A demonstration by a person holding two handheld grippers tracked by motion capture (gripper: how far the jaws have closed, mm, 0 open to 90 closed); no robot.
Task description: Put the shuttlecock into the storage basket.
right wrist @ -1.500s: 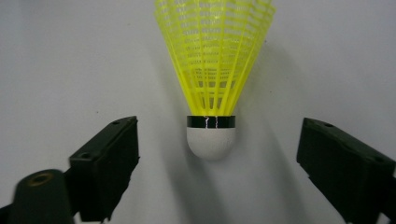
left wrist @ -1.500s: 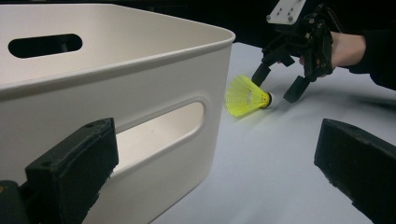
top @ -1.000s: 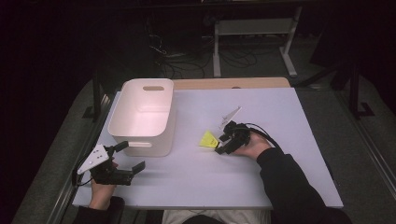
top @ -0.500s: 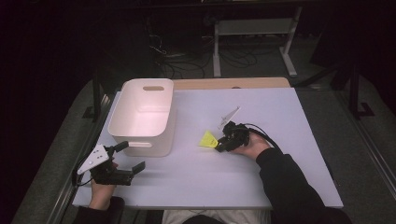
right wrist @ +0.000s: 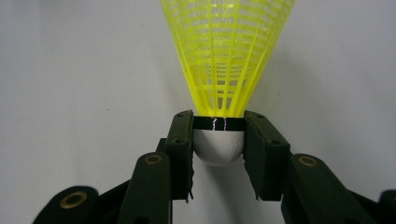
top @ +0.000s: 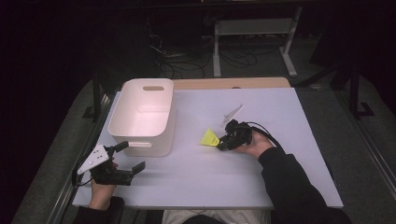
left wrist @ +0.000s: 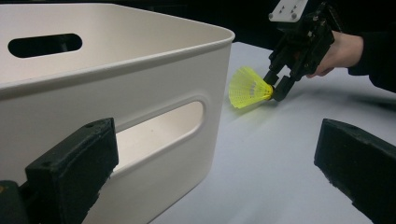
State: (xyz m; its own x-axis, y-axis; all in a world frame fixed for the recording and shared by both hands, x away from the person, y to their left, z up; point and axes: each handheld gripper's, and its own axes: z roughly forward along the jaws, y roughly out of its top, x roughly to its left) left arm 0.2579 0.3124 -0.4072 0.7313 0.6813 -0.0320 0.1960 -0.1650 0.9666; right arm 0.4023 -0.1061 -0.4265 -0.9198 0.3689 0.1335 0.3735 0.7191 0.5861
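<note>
**Shuttlecock pinched at its cork, mid-table**

Nearest the person, by the table's [top: 280,186] front-left corner, the left gripper [top: 133,158] rests low over the white surface in the left hand [top: 100,193], its jaws spread wide with nothing between them. It points toward the near wall of the white bin [top: 140,123], which stands just beyond it along the table's left edge; in the left gripper view the bin's slotted handle sits close ahead of the two black jaws.

Farther in, about mid-table and to the right of the bin, the right gripper [top: 219,145] has just closed on the yellow shuttlecock [top: 209,138]. The right gripper view shows both pads pressed on the dark band above the white rounded cork [right wrist: 218,149] — one pad on each side — with the yellow mesh skirt flaring away from the jaws. The shuttlecock lies on its side on the table, skirt toward the bin, cork toward the gripper.

Count: one shuttlecock, one bin, two grippers — and one grey three-cornered plate on top of each.

The right hand [top: 252,144] lies low on the table behind its gripper, with the dark-sleeved forearm running in from the front-right; the gripper points left along the surface, tilted slightly down. The left forearm comes straight up from the front edge.
</note>
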